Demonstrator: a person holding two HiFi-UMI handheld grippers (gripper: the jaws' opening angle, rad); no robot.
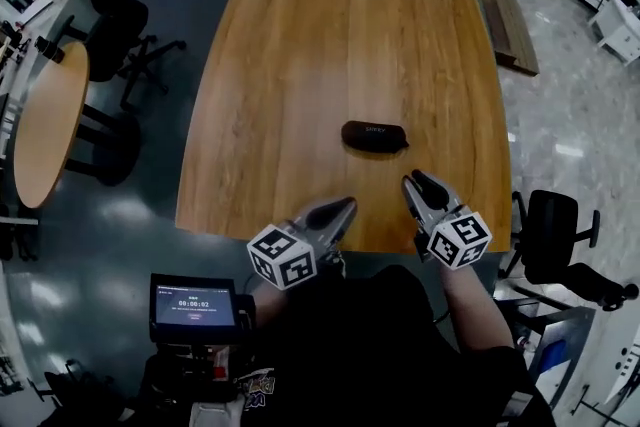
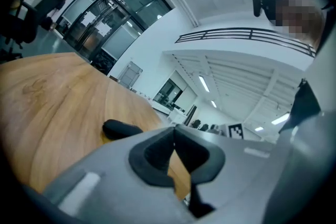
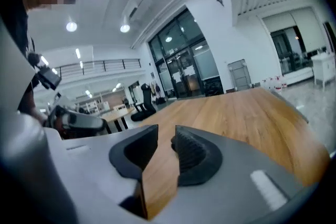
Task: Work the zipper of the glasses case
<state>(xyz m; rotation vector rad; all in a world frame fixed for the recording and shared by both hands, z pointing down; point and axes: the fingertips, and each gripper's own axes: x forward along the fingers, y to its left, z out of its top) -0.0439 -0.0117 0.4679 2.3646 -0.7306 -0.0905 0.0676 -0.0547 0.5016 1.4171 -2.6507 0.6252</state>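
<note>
Black glasses case (image 1: pixel 375 136) lies untouched: steady it with your closed, empty left gripper (image 1: pixel 345 208), then align your slightly parted, empty right gripper (image 1: pixel 420 183) with the zipper pull.

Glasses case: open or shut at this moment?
Looks shut: the glasses case lies flat on the table as one closed dark shell, with no lid raised.

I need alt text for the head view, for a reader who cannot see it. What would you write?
A black glasses case lies on a wooden table, seen from above. At the table's near edge, two hand-held tools point toward the case without touching it: the left gripper shut, the right gripper slightly open.
</note>
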